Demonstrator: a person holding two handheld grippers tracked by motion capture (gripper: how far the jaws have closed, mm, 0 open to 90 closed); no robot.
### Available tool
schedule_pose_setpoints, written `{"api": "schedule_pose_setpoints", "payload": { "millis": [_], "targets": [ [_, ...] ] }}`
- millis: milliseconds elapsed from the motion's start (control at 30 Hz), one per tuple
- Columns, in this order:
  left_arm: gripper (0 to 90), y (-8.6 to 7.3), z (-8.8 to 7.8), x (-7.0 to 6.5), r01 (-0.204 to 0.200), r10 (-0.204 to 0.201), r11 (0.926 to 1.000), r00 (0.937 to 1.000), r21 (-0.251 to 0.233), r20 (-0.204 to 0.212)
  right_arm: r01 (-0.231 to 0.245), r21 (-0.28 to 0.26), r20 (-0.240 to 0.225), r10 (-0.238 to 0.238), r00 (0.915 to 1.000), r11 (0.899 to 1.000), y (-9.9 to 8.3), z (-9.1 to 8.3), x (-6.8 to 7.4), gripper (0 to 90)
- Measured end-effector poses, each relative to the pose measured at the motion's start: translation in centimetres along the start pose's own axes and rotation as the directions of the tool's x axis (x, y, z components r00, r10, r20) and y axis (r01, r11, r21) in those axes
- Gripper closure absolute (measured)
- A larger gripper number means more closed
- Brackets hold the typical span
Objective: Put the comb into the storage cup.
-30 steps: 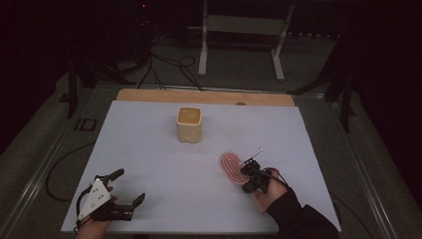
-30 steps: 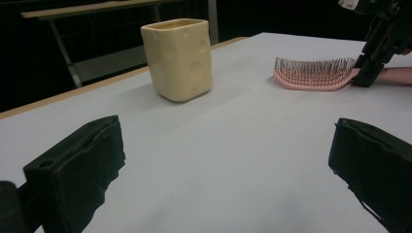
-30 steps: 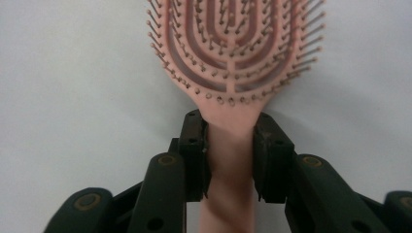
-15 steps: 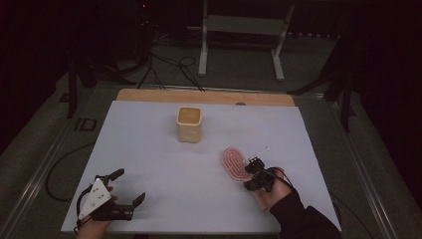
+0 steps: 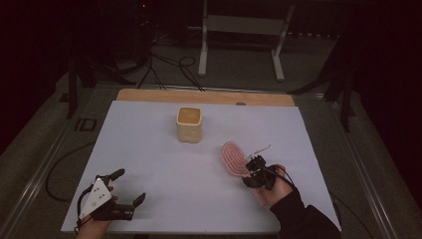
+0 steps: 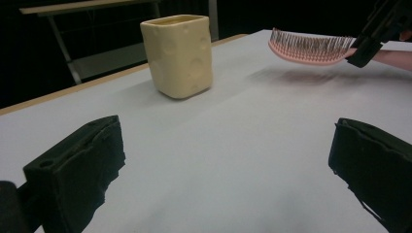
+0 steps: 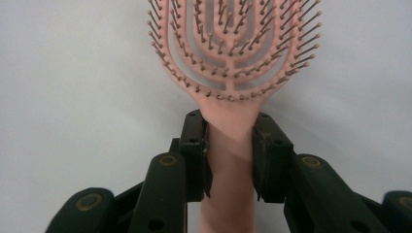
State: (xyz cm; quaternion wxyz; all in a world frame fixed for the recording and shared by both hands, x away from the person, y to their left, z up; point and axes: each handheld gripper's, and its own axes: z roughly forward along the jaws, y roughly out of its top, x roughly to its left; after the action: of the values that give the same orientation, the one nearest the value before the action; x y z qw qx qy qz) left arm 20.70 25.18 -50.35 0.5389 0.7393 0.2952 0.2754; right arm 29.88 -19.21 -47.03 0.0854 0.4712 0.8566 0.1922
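Observation:
A pink hairbrush (image 5: 234,158) hangs a little above the white table, bristles up, with its shadow under it in the left gripper view. My right gripper (image 5: 253,169) is shut on the brush's handle; in the right gripper view both pads (image 7: 196,145) press the handle just below the brush head (image 7: 233,48). A cream ceramic cup (image 5: 189,124) stands upright at the middle back, left of the brush (image 6: 311,48). My left gripper (image 5: 130,185) rests at the front left corner, open and with nothing between its jaws (image 6: 228,160), facing the cup (image 6: 178,48).
A white sheet (image 5: 149,149) covers the table, with a wooden strip (image 5: 199,96) along its far edge. Beyond it stand a metal frame (image 5: 241,35) and cables (image 5: 169,64) on the dark floor. A cable (image 5: 54,169) hangs off the left edge.
The right gripper with the brush has shifted slightly away from the person, and the brush has tilted a little. The left gripper has not moved.

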Motion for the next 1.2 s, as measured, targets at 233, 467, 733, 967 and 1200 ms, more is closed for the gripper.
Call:
{"api": "schedule_pose_setpoints", "payload": {
  "millis": [233, 467, 733, 967, 1200],
  "targets": [
    [0.0, 0.0, 0.0, 0.0, -0.003, 0.003, 1.0000, 1.0000, 0.004, 0.000, 0.018, -0.072, -0.002, -0.018, 0.9998, 0.997, 0.5, -1.1, 0.2, 70.1],
    [0.0, 0.0, 0.0, 0.0, -0.004, 0.004, 1.0000, 1.0000, 0.004, -0.001, 0.023, -0.144, -0.031, -0.028, 0.9991, 0.989, 0.7, -1.9, 0.0, 70.1],
    [0.0, 0.0, 0.1, 0.0, -0.001, 0.001, 1.0000, 1.0000, 0.002, 0.001, 0.053, -0.235, -0.077, -0.072, 0.9944, 0.971, 0.9, -2.8, -0.1, 70.1],
    [0.0, -0.1, 0.1, 0.0, 0.000, 0.000, 1.0000, 1.0000, 0.003, 0.002, 0.088, -0.309, -0.120, -0.131, 0.9840, 0.947, 1.3, -3.0, -0.1, 70.1],
    [0.0, -0.1, 0.1, 0.0, 0.000, 0.000, 1.0000, 1.0000, 0.004, 0.002, 0.108, -0.373, -0.142, -0.172, 0.9747, 0.921, 1.5, -3.2, 0.0, 70.1]
  ]
}}
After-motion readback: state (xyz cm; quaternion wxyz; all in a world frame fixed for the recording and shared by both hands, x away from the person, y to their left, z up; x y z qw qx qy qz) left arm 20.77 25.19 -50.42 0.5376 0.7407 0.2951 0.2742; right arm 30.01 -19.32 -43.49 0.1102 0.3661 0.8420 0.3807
